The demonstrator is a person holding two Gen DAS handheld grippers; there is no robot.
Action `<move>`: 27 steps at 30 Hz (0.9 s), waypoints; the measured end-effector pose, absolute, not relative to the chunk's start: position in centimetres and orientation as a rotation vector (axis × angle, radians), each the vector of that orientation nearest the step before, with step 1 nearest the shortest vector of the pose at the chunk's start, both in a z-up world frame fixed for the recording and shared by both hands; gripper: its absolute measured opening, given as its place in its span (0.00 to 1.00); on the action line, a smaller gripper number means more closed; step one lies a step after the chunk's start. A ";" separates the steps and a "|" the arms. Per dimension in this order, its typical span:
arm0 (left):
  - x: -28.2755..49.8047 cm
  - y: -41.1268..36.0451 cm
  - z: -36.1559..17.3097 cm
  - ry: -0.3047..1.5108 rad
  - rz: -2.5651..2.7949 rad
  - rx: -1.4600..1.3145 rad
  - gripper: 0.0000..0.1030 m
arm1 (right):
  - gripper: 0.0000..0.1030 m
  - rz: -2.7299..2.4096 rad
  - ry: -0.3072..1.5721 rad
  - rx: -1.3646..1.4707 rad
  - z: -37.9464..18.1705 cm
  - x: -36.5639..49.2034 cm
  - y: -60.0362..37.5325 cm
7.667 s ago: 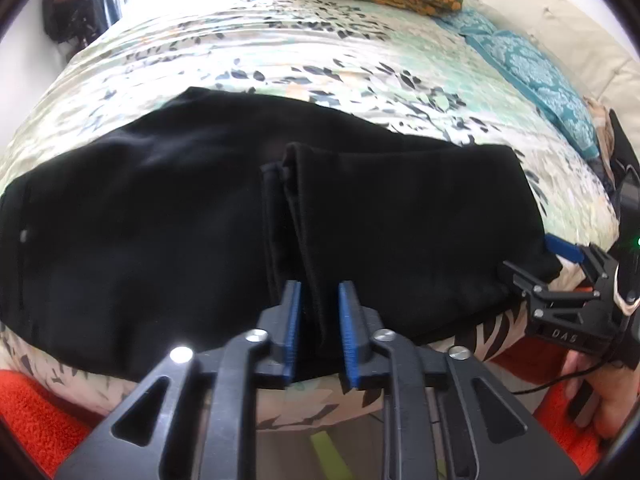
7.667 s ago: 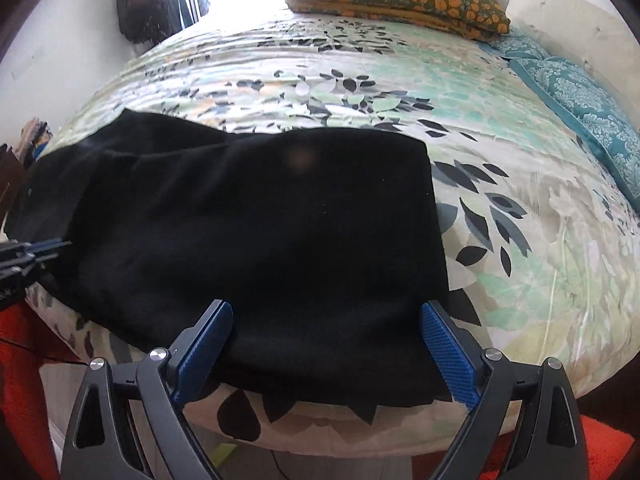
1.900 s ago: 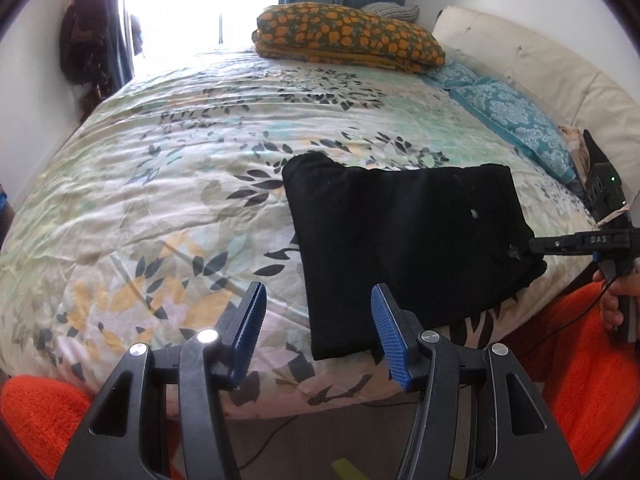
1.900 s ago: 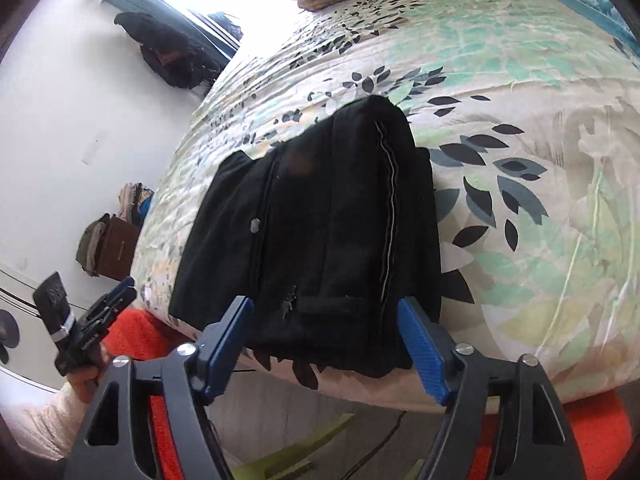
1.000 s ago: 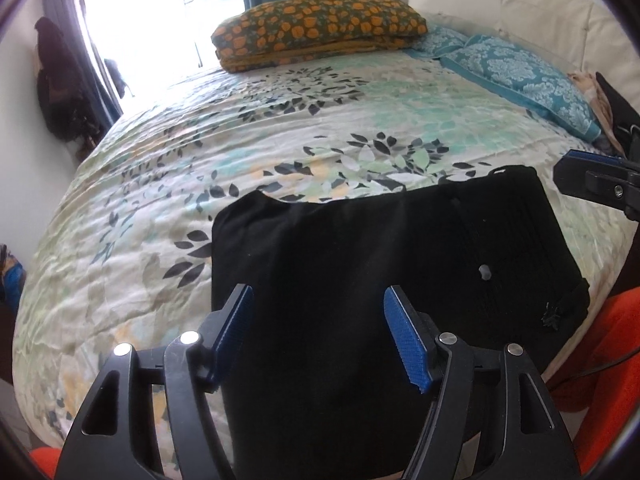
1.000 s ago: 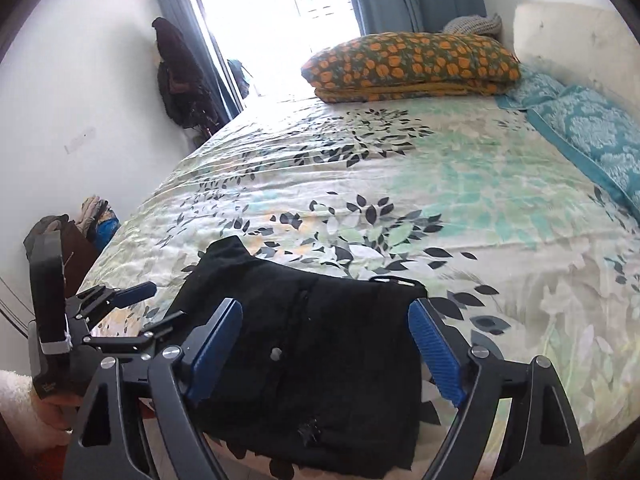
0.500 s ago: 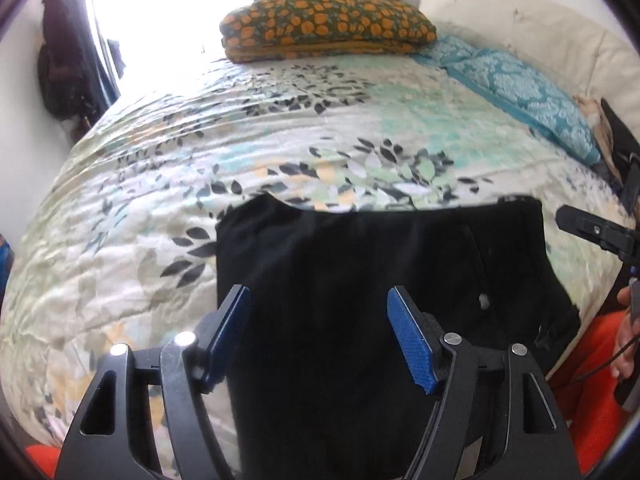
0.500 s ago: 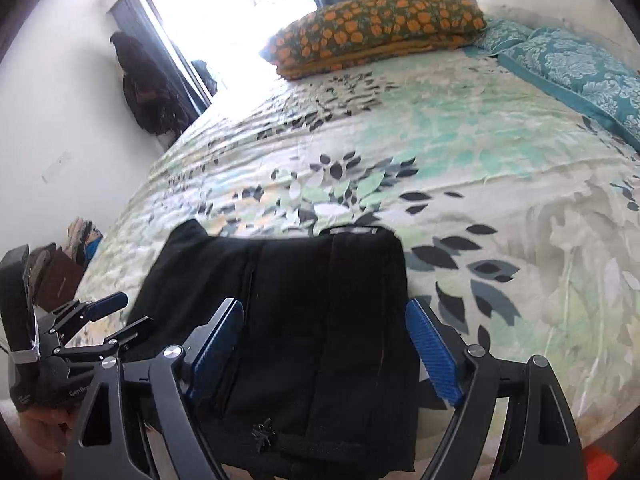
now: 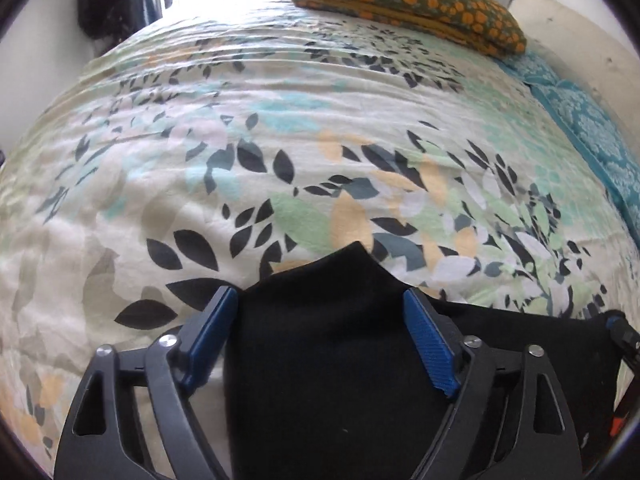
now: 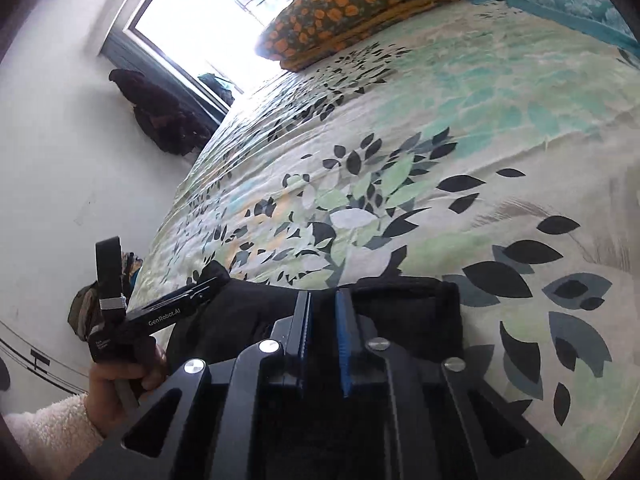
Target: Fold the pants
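The folded black pants (image 9: 328, 344) lie on the floral bedspread (image 9: 280, 140) near its front edge. My left gripper (image 9: 320, 328) is open, its blue fingers on either side of the pants' far left corner, low over the cloth. In the right wrist view my right gripper (image 10: 323, 320) has its jaws nearly together over the far edge of the pants (image 10: 412, 312); a narrow dark gap shows between the pads. I cannot tell whether cloth is pinched. The left gripper (image 10: 200, 286) shows there at the pants' left corner, held by a hand.
An orange-patterned folded blanket (image 9: 404, 0) lies at the far end of the bed. Teal pillows (image 9: 600, 136) lie along the right side. Dark clothes (image 10: 164, 116) hang by the window on the left. The wall stands left of the bed.
Both grippers have dropped low and moved forward to the pants' far edge. The right gripper's jaws have gone from wide open to nearly together. The left gripper stays open.
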State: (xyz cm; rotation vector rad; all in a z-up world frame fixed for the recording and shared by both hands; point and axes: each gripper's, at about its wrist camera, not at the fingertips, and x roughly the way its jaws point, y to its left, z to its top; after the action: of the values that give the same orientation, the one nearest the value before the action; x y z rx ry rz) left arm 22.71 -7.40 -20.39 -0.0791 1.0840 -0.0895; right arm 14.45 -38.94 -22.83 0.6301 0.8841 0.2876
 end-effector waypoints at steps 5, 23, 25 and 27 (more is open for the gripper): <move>22.5 -6.3 -20.8 1.087 -0.121 -0.154 0.93 | 0.08 0.278 0.838 0.580 -22.7 14.0 -38.5; 8.0 -9.8 -11.6 0.993 -0.397 0.042 0.91 | 0.74 0.244 0.743 0.263 -13.6 4.3 -33.0; 7.0 -10.6 -13.7 1.030 -0.391 0.084 0.91 | 0.76 0.233 0.785 0.241 -14.4 2.7 -31.9; 6.8 -11.2 -16.3 1.087 -0.366 0.117 0.91 | 0.76 0.196 0.865 0.215 -16.7 2.0 -31.5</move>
State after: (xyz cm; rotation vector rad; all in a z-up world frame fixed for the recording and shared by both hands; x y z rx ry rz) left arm 6.75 -11.16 -16.33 0.1165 1.0872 -0.3656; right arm 2.03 -31.53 -16.74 0.2150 0.8652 0.1958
